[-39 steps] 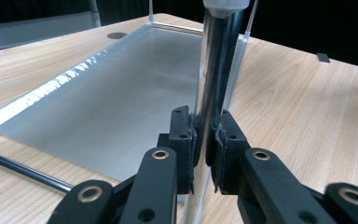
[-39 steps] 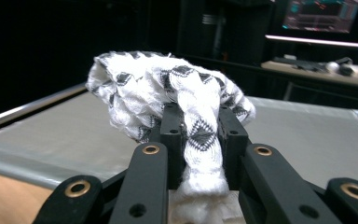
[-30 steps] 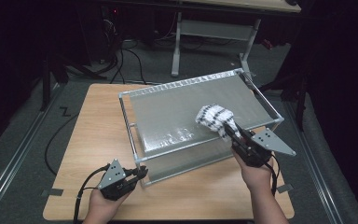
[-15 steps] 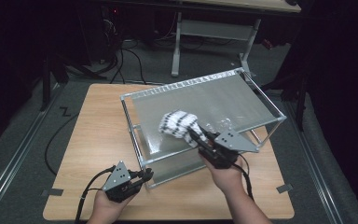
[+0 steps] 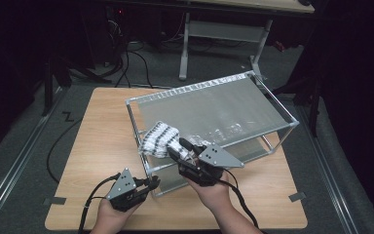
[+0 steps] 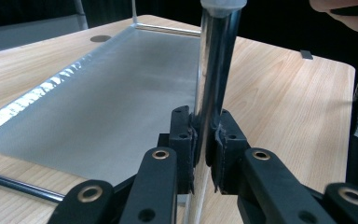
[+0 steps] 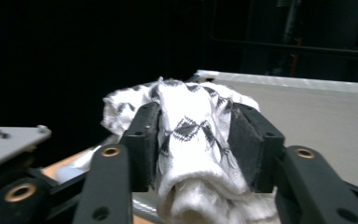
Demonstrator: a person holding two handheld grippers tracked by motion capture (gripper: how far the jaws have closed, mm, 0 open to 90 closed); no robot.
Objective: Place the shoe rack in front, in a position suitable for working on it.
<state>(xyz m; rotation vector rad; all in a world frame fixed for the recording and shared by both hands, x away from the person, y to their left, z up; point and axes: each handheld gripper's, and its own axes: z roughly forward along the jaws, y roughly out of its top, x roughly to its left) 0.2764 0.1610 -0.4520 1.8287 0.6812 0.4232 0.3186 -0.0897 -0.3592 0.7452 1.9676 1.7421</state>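
Since a second ago, the right claw (image 5: 181, 147) has carried the patterned sock (image 5: 159, 139) leftward across the rack's top shelf (image 5: 233, 105); its jaws have just been opening, the sock loose between them. Soft and light, best pinched mid-bundle. Left claw (image 5: 152, 182) clamps the rack's corner post (image 6: 214, 70).

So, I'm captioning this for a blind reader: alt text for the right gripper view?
A white cloth with black diamond patterning sits bunched between the right gripper's two black jaws, which have just been opening. Behind it lies the grey shelf of a metal rack, against a dark room.
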